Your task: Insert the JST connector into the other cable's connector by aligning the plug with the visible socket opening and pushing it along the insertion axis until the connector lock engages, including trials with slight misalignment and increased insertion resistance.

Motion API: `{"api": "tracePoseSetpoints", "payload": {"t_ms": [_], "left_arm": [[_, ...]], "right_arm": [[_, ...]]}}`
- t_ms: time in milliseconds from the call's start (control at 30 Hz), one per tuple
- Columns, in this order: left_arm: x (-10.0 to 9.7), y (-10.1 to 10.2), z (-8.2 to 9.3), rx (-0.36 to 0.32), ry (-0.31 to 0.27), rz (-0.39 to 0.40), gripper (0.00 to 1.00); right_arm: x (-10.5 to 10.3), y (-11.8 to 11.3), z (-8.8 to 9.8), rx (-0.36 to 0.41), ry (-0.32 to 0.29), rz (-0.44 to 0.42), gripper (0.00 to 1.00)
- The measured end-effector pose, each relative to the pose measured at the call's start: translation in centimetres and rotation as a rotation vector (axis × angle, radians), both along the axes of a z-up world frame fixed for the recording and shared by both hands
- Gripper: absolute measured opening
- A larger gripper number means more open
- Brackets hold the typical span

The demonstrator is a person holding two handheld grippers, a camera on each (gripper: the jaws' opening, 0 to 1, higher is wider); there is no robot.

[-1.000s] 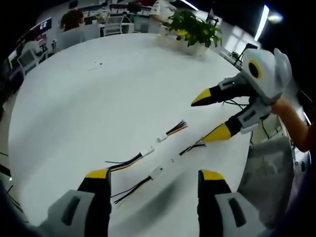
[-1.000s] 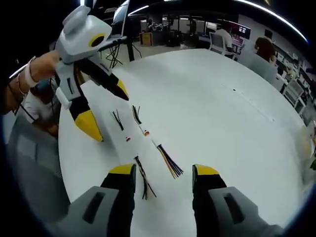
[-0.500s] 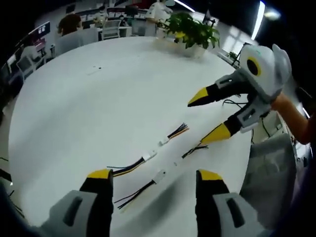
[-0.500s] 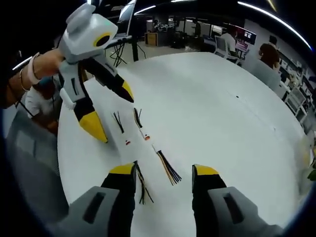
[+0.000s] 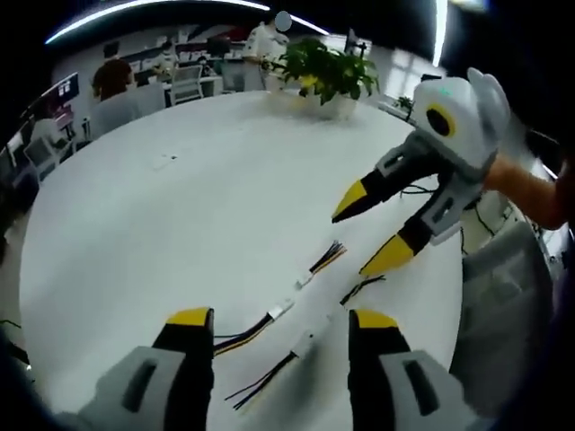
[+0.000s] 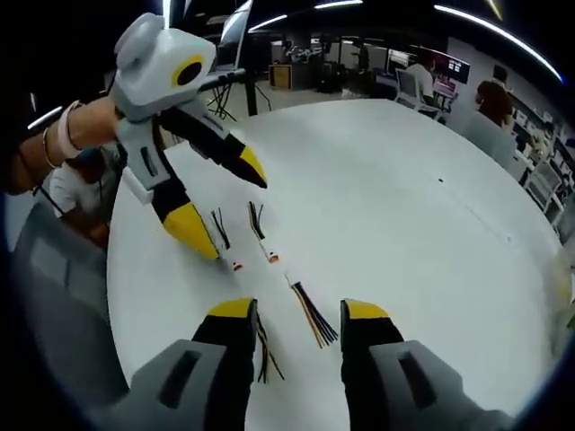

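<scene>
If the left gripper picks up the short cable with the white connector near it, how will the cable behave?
The cable looks thin and loose, so it would probably droop rather than stay straight. Its white connector is small and probably light. On the smooth white table it may slide if the left gripper nudges it.

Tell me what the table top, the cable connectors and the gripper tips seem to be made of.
Table: smooth white laminate or similar, faint sheen. Connectors: small whitish blocks, probably moulded plastic. Left gripper and right gripper tips: matte yellow, likely plastic or rubber.
</scene>
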State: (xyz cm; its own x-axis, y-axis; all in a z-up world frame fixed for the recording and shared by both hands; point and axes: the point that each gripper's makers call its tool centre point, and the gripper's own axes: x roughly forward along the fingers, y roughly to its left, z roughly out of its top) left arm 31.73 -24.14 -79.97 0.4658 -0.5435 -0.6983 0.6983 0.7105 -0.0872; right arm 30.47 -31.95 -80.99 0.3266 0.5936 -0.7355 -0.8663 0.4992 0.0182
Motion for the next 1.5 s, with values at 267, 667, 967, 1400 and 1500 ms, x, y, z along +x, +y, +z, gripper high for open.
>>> {"api": "tracePoseSetpoints", "payload": {"t_ms": [267,667,967,1400,1500], "left_arm": [[0.4,0.2,-0.5,-0.014,-0.001,0.019,0.51],[0.7,0.6,-0.7,-0.016,-0.035,0.003,0.42],[0.8,0.4,-1.0,-0.060,-0.022,0.009,0.37],[0.8,1.0,-2.1,0.002,-0.061,-0.066,0.33],[0.8,0.9,-2.2,-0.020,-0.057,-0.076,0.31]], "right_arm": [[-0.2,0.7,0.2,0.018,-0.015,0.042,0.29],[0.0,1.3,-0.1,0.014,-0.035,0.095,0.28],[0.1,2.2,0.1,0.067,-0.060,0.136,0.26],[1.0,2.6,-0.3,0.110,-0.072,0.159,0.22],[1.2,2.7,-0.4,0.115,-0.086,0.182,0.21]]}}
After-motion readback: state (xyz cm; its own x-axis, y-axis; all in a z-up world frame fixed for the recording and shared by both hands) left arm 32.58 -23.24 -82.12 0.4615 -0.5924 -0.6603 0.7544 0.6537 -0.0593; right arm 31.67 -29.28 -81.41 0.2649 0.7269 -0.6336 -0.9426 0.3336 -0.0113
